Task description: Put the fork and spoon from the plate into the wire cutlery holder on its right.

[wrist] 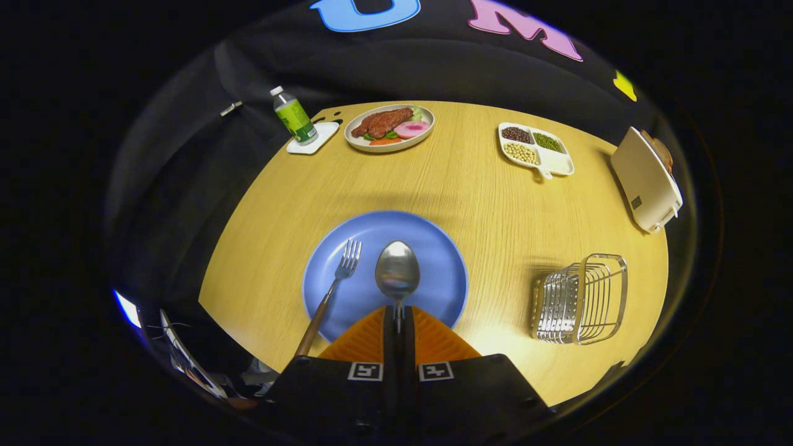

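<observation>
Gripper: I see the gripper (398, 319) at the bottom centre of the frame, its orange fingers (433, 341) drawn together and clamped on the spoon's thin neck.

Spoon: the spoon (397, 271) stands straight out ahead of the fingertips, bowl forward, over the near half of the blue plate (433, 248). Its long axis runs along my line of sight. I judge it lifted clear of the plate, though I can't be certain from this angle.

Fork: the fork (331, 291) lies left of the fingers, tines on the plate pointing up-frame, its wooden handle slanting down-left over the plate's near rim onto the table (471, 186).

Holder: the wire cutlery holder (579, 298) sits at the lower right of the frame, well apart from the plate, its open mouth facing roughly my way.

Key relation: the holder lies off to the right of the fingers, about level with the spoon's bowl, so I reckon the next move is a sideways carry to the right, then turning the spoon so its long axis lines up with the opening.

Remaining: fork not yet moved.
</observation>
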A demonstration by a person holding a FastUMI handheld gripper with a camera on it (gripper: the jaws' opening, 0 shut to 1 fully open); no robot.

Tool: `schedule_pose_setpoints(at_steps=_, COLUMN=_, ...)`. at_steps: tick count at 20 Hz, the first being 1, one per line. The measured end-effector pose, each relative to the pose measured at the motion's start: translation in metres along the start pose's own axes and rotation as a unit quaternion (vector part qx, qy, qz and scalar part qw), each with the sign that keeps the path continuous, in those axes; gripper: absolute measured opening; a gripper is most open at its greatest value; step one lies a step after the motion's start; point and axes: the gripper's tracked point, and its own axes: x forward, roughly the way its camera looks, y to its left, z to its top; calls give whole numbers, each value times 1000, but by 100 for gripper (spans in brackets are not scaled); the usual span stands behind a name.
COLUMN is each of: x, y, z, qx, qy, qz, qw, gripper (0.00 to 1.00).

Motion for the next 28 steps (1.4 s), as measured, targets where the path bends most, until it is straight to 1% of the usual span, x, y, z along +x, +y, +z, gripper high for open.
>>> schedule_pose_setpoints(at_steps=4, x=-48, y=-28, z=26, qx=7, qy=-27, qz=9, qw=1000, gripper=6)
schedule_pose_setpoints(at_steps=6, x=-72, y=-57, z=33, qx=1, qy=-24, qz=3, qw=1000, gripper=6)
schedule_pose_setpoints(at_steps=7, x=-84, y=-75, z=35, qx=-7, qy=-20, qz=-6, qw=1000, gripper=6)
schedule_pose_setpoints(at_steps=9, x=-105, y=-107, z=32, qx=-21, qy=2, qz=-22, qw=1000, gripper=6)
schedule_pose_setpoints(at_steps=12, x=-120, y=-146, z=23, qx=-40, qy=61, qz=-38, qw=997, gripper=6)
schedule_pose_setpoints(at_steps=17, x=-108, y=-181, z=-2, qx=-60, qy=161, qz=-51, qw=984, gripper=6)
schedule_pose_setpoints(at_steps=22, x=-84, y=-195, z=-17, qx=-83, qy=230, qz=-61, qw=968, gripper=6)
schedule_pose_setpoints(at_steps=28, x=-56, y=-200, z=-32, qx=-102, qy=272, qz=-71, qw=954, gripper=6)
